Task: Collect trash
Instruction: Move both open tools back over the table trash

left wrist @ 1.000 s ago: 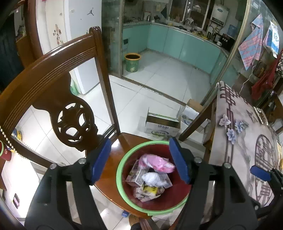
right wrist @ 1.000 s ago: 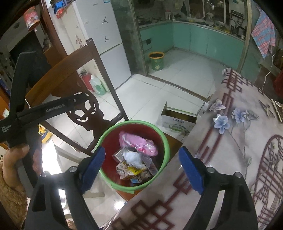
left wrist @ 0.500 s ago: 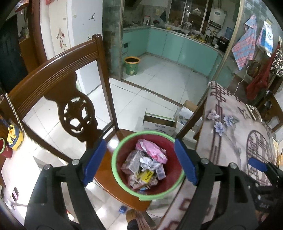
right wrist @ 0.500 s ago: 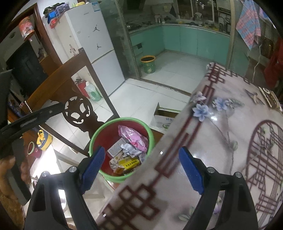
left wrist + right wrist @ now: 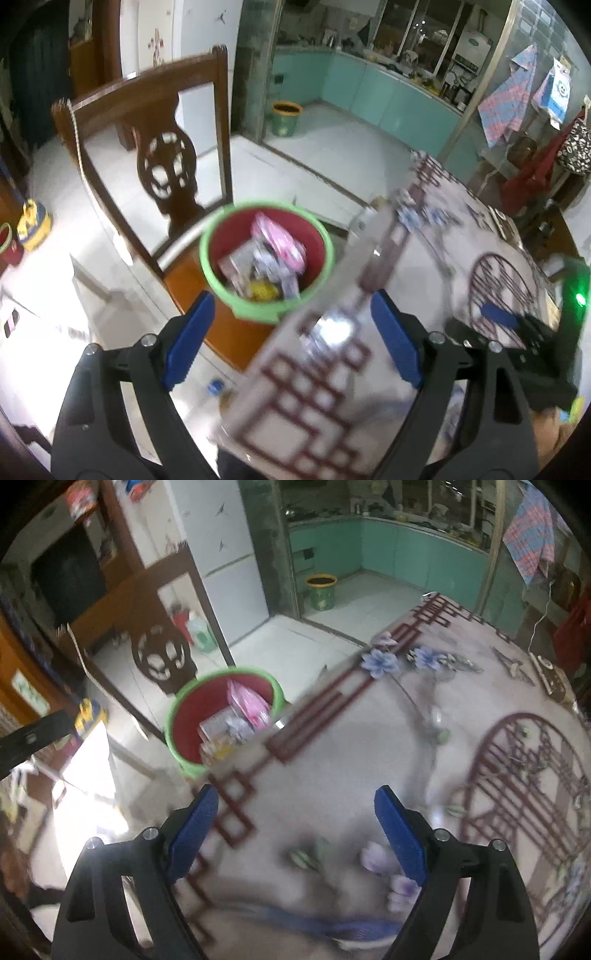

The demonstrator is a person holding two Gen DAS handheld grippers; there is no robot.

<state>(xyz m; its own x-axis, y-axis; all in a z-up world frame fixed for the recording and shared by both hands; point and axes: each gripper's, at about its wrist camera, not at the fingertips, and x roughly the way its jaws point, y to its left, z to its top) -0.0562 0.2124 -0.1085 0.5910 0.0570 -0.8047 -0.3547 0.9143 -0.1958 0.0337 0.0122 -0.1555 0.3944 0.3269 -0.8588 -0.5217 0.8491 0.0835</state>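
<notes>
Red plastic bin with a green rim [image 5: 266,258], holding pink, white and yellow wrappers, sits on the seat of the carved dark-wood chair [image 5: 155,155], pushed against the near-left edge of the worktop with the glossy cream cloth printed in maroon lattice and lilac flowers [image 5: 369,746].

A second ago I had the bin centred under the left gripper [image 5: 291,332]. Now it lies farther off and above the fingertips in that view, and the corner of the worktop fills the lower right. In the right wrist view the bin has slid to the left edge, partly cut off by the worktop rim; the right gripper [image 5: 295,819] looks down on bare patterned cloth.

Left jaws are opening, nothing between them. Right jaws stand wide apart, also empty.

My reading: a drop into the bin is finished and I am carrying both grippers back over the worktop to look for the next piece. No loose trash shows on the cloth in either view, though both are smeared by motion blur. Small items at the far right edge of the worktop are too blurred to name.
</notes>
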